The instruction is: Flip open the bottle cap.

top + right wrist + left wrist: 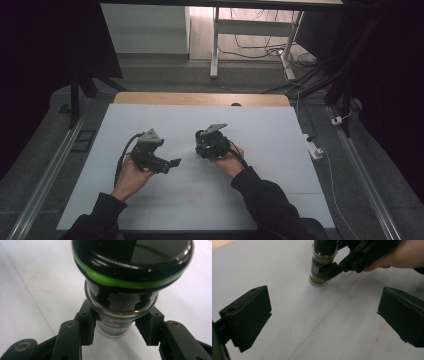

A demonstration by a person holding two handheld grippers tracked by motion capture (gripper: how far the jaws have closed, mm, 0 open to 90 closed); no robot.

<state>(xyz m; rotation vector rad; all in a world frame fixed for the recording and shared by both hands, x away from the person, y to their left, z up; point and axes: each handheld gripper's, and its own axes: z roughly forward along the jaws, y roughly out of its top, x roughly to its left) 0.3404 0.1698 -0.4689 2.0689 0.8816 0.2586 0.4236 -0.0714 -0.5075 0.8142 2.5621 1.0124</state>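
A small glass jar (130, 267) with a black cap and a green ring stands upright on the white table sheet (270, 125). Brownish contents and a label show in the jar (320, 263) in the left gripper view. My right gripper (117, 328) is shut on the jar's glass body just under the cap, one pad on each side. In the high view the right gripper (207, 146) sits right of centre, hiding the jar. My left gripper (174, 162) is held to its left, pointing right at the jar. The left gripper (324, 317) is open, with bare sheet between its jaws.
Faint red marks (297, 333) and a thin seam line cross the sheet near the left gripper. A wooden table edge (200, 98) runs along the back. A white power strip (314, 149) lies off the right edge, with cables and desk legs (215, 45) behind.
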